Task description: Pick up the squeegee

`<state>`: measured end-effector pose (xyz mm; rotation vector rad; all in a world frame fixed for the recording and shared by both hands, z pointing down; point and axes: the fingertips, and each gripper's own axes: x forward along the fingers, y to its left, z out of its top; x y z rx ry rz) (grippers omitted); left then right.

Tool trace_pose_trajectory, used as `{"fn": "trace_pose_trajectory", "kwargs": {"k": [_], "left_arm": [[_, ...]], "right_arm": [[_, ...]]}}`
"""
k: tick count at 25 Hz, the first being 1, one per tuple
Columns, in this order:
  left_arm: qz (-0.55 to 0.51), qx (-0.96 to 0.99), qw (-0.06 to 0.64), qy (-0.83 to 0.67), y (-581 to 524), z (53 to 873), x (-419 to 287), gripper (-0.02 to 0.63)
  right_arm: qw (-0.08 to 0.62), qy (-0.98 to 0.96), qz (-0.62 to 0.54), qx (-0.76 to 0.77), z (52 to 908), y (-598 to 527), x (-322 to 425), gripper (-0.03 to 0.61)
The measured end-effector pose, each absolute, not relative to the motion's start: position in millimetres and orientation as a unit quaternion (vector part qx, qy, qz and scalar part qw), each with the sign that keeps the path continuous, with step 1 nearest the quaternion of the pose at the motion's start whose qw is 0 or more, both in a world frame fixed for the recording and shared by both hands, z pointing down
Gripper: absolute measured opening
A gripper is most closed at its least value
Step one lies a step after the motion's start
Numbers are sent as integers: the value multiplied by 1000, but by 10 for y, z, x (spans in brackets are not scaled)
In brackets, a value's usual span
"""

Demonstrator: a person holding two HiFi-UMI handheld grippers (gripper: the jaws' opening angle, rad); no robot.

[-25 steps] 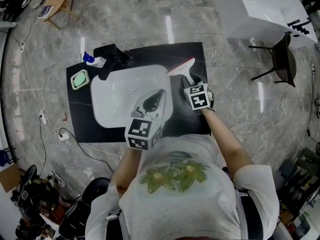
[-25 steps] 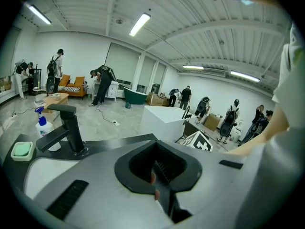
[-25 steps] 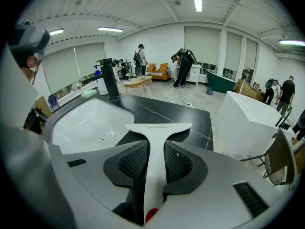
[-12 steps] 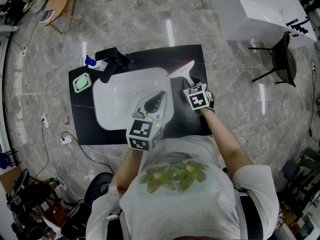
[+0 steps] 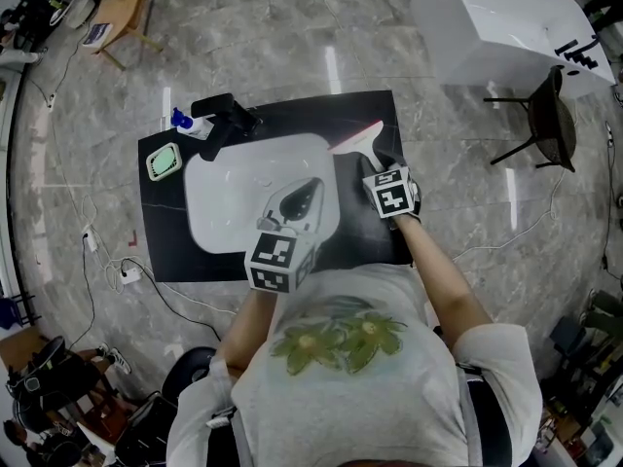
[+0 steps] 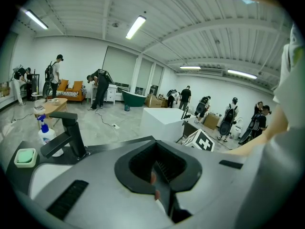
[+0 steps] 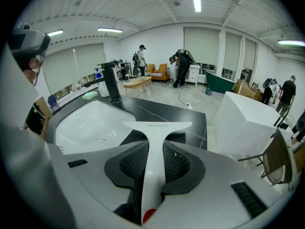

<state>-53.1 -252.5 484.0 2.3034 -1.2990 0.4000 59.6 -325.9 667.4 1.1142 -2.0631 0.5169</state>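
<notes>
Black counter (image 5: 292, 111), right gripper (image 5: 378, 166) still clamping squeegee (image 5: 357, 137) (unmoved), left gripper (image 5: 304, 191) closed, empty

Leaning over the near edge of a black counter (image 5: 292, 113) with a white sink (image 5: 229, 197) set into it, holding the left gripper (image 5: 300, 197) above the sink's near right part. Clasping the white squeegee (image 5: 356, 141) by its handle in the right gripper (image 5: 378, 166), just right of the sink, the blade pointing to the far side. Working well apart from a black tap (image 5: 226, 118), a blue spray bottle (image 5: 183, 120) and a green sponge (image 5: 163, 161), all sitting at the counter's far left.
</notes>
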Motion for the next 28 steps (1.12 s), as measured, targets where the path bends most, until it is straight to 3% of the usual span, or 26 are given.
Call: {"fn": "trace_pose_trajectory", "kwargs": {"k": [28], "left_arm": [[128,834,205,-497,-2085,4656,-640,9]], "right_arm": [[278,-842,168,431,5812,-2920,440,106]]}}
